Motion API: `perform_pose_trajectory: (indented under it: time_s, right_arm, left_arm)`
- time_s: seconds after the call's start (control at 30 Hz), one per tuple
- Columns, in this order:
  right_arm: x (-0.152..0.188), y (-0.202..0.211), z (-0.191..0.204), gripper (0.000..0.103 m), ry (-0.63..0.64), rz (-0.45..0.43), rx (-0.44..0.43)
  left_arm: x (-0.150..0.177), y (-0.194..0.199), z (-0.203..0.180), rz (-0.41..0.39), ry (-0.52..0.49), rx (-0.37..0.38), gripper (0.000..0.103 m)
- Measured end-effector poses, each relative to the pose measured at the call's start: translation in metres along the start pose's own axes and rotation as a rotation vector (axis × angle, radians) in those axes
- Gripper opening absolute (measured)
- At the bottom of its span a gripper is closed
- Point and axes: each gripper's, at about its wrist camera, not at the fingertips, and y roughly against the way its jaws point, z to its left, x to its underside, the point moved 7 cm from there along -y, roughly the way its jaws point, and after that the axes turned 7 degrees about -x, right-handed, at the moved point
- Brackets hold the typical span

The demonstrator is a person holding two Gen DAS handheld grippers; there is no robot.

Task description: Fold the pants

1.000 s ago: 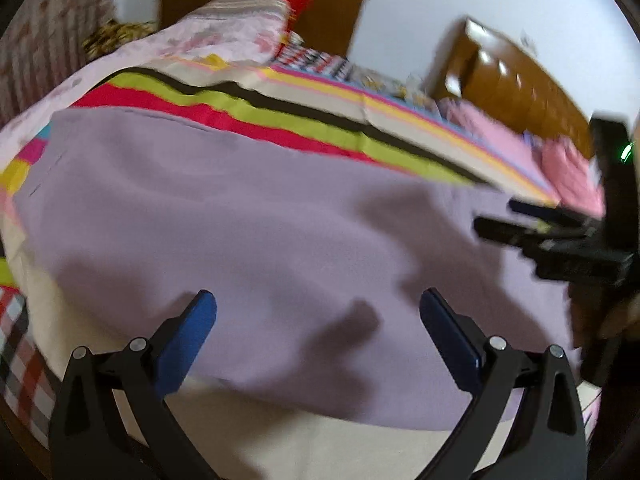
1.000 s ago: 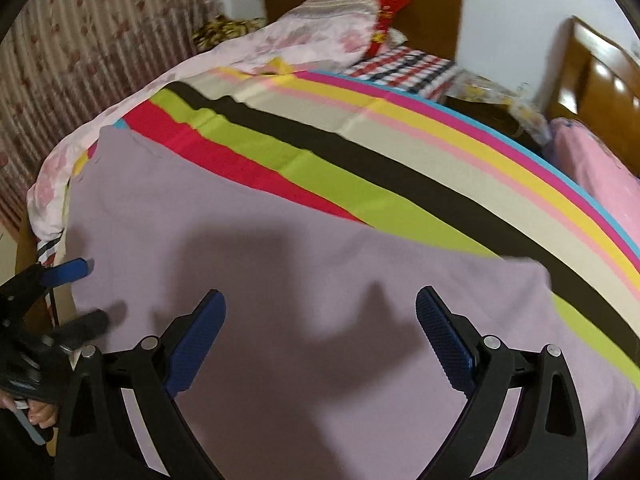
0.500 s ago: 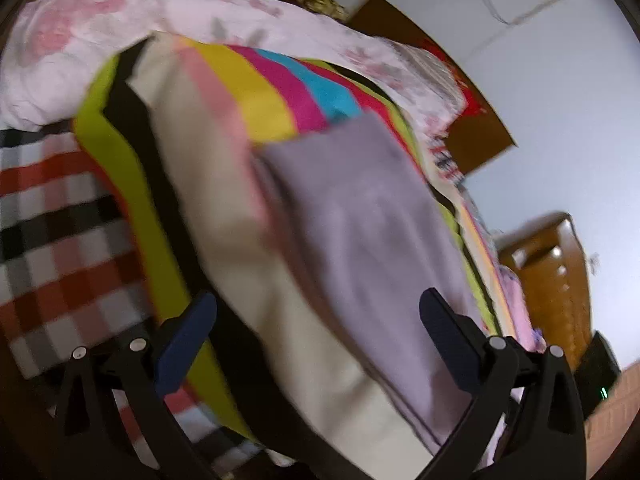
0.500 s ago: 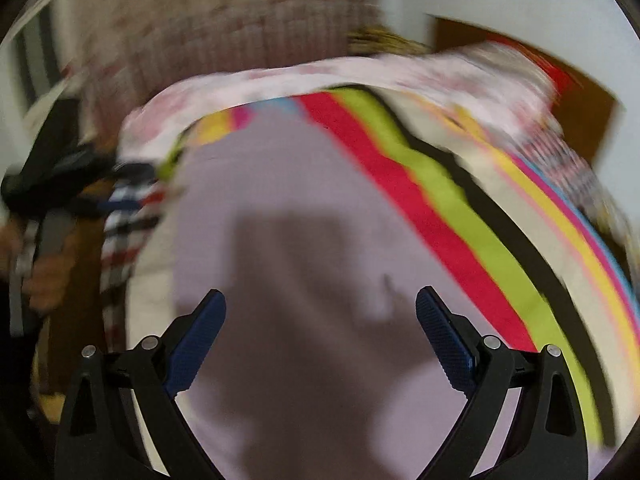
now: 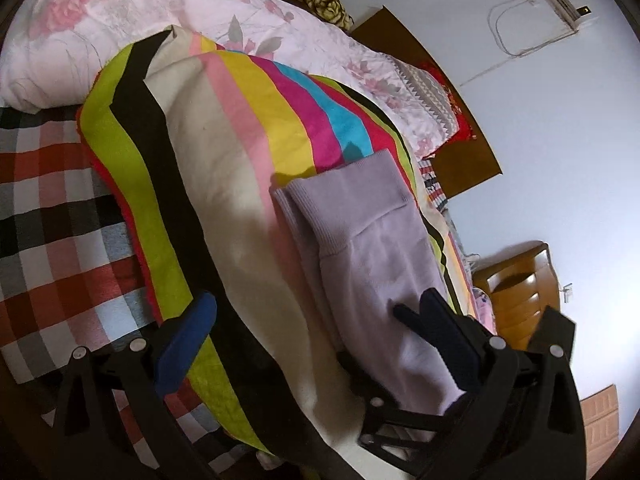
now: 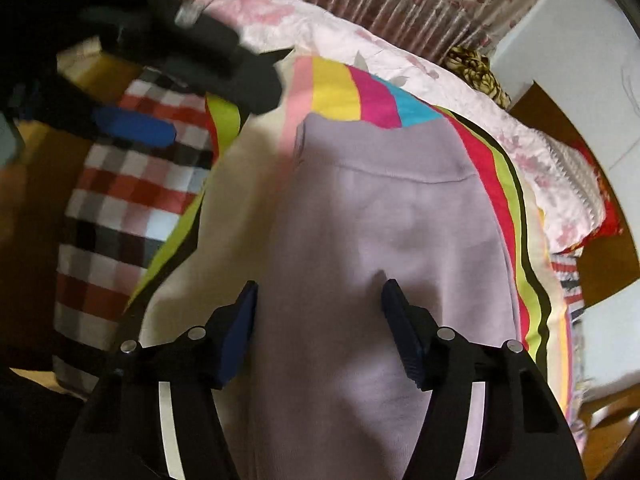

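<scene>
Lilac pants (image 5: 372,248) lie lengthwise on a striped blanket (image 5: 240,128), their ribbed band (image 5: 340,204) at the far end. My left gripper (image 5: 316,316) is open over the near edge of the pants, its left pad above the blanket and its right pad over the lilac cloth. In the right wrist view the pants (image 6: 380,220) fill the middle. My right gripper (image 6: 320,308) hovers just above them with its jaws closing; lilac cloth shows between the pads, which are not pressing on it. The left gripper's blue pad (image 6: 134,126) shows at upper left.
A red, black and white plaid sheet (image 5: 52,240) hangs off the bed edge at left. A pink floral quilt (image 5: 140,12) lies beyond the blanket. A wooden headboard (image 5: 460,160) and a wooden cabinet (image 5: 520,280) stand at right. A curtain (image 6: 400,0) hangs behind.
Both views have swung and rolled from facing across the flat pants to looking along them toward the ribbed band. The right gripper's jaws have narrowed; the left gripper's stay wide.
</scene>
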Motion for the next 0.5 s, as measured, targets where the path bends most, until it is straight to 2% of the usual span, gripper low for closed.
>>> perform_pose_trajectory:
  time_s: [0.03,0.07,0.17,0.2,0.23,0.33,0.4,0.5]
  right_arm:
    - [0.001,-0.004,-0.001,0.062,0.014,0.004,0.018]
    - [0.001,-0.006,0.000,0.058,0.036,-0.005,0.039]
    - [-0.003,-0.003,-0.001,0.030,0.014,-0.048,0.044]
    - [-0.004,0.002,-0.003,0.018,-0.016,-0.072,0.019]
    - [-0.006,0.007,-0.006,0.012,-0.058,-0.101,-0.016]
    - [-0.007,0.023,-0.025,0.011,-0.201,-0.196,-0.101]
    - [-0.005,0.025,-0.031,0.011,-0.251,-0.221,-0.131]
    - [-0.003,0.027,-0.037,0.011,-0.297,-0.239,-0.171]
  left_arm:
    - [-0.001,-0.001,0.001,0.003,0.001,0.007,0.101]
    - [-0.002,-0.002,0.001,0.006,0.004,0.018,0.101]
    - [-0.003,-0.005,0.000,0.015,0.020,0.069,0.101]
    - [-0.005,-0.007,-0.001,0.017,0.026,0.091,0.101]
    - [-0.006,-0.008,-0.001,0.021,0.033,0.110,0.101]
    - [-0.013,-0.020,-0.003,0.051,0.072,0.196,0.101]
    - [-0.016,-0.027,-0.005,0.061,0.091,0.221,0.100]
    - [-0.021,-0.044,-0.013,0.087,0.099,0.253,0.092]
